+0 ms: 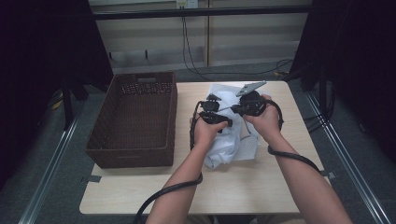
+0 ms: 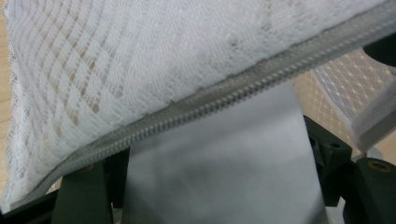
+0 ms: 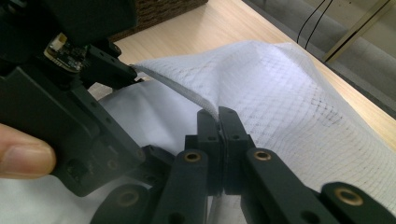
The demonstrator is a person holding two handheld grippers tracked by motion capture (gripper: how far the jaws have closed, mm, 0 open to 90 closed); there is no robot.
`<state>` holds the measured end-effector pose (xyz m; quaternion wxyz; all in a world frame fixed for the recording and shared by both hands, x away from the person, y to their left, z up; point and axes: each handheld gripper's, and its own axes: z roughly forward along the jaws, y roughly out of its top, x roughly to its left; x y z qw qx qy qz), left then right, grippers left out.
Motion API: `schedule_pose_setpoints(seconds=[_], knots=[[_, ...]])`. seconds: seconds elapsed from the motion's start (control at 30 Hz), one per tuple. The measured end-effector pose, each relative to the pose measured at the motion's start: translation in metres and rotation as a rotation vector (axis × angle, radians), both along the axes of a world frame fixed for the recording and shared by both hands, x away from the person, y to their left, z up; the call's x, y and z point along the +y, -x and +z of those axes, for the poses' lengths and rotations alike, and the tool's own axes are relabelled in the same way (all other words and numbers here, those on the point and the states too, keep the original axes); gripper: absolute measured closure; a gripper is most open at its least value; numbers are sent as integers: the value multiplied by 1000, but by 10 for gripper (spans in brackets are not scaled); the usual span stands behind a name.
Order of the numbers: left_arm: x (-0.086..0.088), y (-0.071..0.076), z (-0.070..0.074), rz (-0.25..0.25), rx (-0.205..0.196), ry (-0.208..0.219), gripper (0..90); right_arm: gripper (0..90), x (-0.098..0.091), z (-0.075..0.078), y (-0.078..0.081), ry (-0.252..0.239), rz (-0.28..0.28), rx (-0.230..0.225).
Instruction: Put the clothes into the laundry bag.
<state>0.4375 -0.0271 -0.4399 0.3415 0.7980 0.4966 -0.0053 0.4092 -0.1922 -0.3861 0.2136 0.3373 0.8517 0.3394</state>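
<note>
Right gripper (image 3: pixel 219 122) clamps the mesh bag (image 3: pixel 299 98) at its zipper edge; left gripper (image 3: pixel 133 71) pinches the same edge.

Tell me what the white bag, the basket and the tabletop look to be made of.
White bag: sheer synthetic mesh, judging by its open grid weave, with a grey zipper.
Basket: dark brown woven wicker or rattan, possibly plastic imitation.
Tabletop: pale matte wood-grain, likely laminate.

Your white mesh laundry bag (image 1: pixel 233 140) lies crumpled at the middle of the tabletop (image 1: pixel 261 186), just right of the brown wicker basket (image 1: pixel 133 119). Its grey zipper (image 2: pixel 224 95) edge is lifted, with white cloth (image 2: pixel 224 168) showing beneath it.
</note>
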Motion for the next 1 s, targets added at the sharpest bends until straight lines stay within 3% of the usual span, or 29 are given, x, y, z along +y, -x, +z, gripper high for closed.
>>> schedule_pose_setpoints(seconds=[0.03,0.1,0.23,0.33,0.47,1.0], knots=[[0,1,0,23,9,9,265,893,0,0,0,-2,2,2],[4,1,3,-13,14,-10,237,893,0,1,1,2,-4,4],[7,4,6,-26,28,8,174,893,-2,0,0,6,-8,2],[10,7,8,-44,42,-1,107,893,-2,0,0,8,-12,9],[14,11,10,-73,43,-13,90,893,-1,0,0,10,-15,3],[23,29,8,-76,41,0,43,892,5,-1,2,19,-13,4]])
